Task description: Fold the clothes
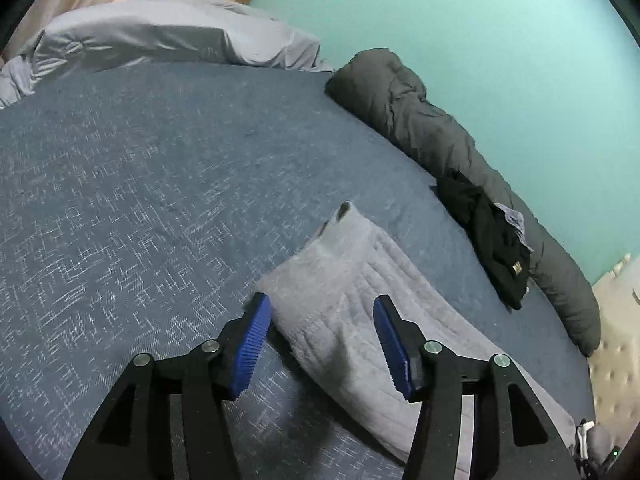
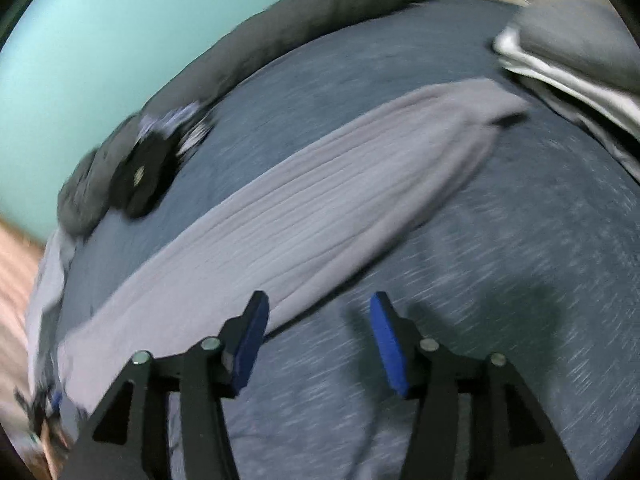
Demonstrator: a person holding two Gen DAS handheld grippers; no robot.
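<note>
A light grey ribbed garment lies folded into a long strip on the blue bedspread. My left gripper hovers open just above the strip's near part, blue pads either side of it, nothing held. In the right wrist view the same grey garment stretches diagonally across the bed. My right gripper is open above its lower edge, empty. This view is motion-blurred.
A black garment lies against a rolled dark grey duvet along the turquoise wall. A grey pillow sits at the bed's far end. Folded grey and white clothes are stacked at upper right. A tufted headboard is at right.
</note>
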